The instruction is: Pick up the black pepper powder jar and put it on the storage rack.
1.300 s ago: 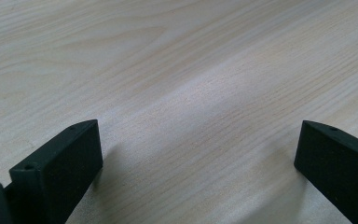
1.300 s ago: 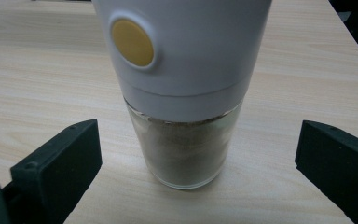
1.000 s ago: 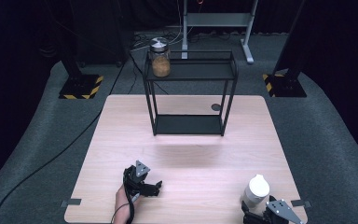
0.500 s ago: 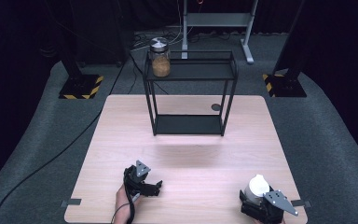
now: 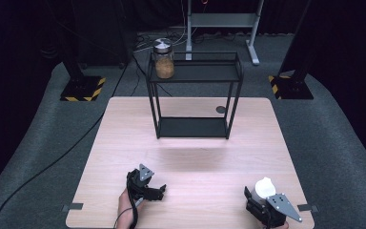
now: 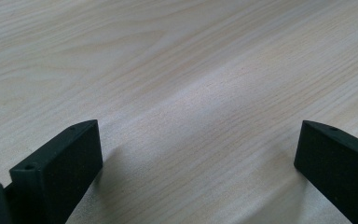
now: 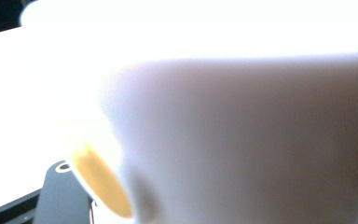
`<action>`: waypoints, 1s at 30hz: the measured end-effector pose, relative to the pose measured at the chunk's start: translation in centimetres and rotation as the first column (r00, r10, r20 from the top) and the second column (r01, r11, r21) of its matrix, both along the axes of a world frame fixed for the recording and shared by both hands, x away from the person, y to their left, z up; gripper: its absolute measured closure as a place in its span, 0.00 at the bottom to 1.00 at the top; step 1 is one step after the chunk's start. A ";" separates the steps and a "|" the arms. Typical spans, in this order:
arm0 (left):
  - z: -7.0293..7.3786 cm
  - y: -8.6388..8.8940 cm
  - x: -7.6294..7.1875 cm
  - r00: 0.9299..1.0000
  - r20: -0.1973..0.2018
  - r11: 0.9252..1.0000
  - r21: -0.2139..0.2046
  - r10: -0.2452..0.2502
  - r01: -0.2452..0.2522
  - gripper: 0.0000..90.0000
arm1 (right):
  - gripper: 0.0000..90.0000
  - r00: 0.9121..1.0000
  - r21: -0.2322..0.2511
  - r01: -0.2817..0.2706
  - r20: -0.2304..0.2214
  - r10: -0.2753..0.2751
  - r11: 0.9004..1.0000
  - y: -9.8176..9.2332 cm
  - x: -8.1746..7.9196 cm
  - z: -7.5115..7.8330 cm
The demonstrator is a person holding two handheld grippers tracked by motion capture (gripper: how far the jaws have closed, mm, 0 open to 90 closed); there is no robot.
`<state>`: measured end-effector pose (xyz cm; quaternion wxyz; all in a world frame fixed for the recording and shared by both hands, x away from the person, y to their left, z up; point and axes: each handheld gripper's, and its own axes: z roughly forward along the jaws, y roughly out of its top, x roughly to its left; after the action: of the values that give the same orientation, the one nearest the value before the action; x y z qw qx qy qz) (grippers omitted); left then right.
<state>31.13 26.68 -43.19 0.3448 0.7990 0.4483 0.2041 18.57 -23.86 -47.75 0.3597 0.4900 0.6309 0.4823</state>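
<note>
Right gripper [image 5: 259, 200] sits at the near right corner of the tabletop [image 5: 190, 143], its jaws just closing in on the white bottle [image 5: 262, 189] — the bottle is between them and, judging by the right gripper view where the white body [image 7: 242, 121] crowds the lens, the pads now clamp it. Bottle stands upright, long axis vertical, cap end up, just ahead of the gripper body on the far side. Left gripper [image 5: 158, 190] rests near the tabletop's front edge, left of centre, jaws spread wide with nothing between them; its own view has bare wood [image 6: 186, 84] between the two black pads [image 6: 60, 163].

Key relation — the black rack [image 5: 194, 93] stands at the far middle of the tabletop, well apart from the bottle, forward and to the left of the right gripper. Right hand is plainly nearer the bottle; left is well apart from it.

Counts: one bottle, one rack with two shelves, one jar [image 5: 164, 59] with brown contents on the rack's top shelf at its left end, two grippers.

Likely next: lift and carry the bottle toward the rack.
</note>
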 end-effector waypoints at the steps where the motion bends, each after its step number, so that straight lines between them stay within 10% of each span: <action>1: 0.0 0.0 0.0 1.000 0.000 1.000 0.000 -0.001 0.001 0.00 | 0.33 1.000 -0.001 -0.002 0.006 0.002 1.000 0.0 0.0 -0.1; 30: 0.0 0.0 0.0 1.000 0.000 1.000 0.000 -0.001 0.001 0.00 | 0.34 0.999 0.024 -0.009 0.051 0.008 1.000 -0.5 -0.6 1.0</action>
<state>31.16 26.69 -43.19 0.3449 0.7994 0.4476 0.2041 17.93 -24.34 -46.71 0.3677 0.4792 0.6177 0.5036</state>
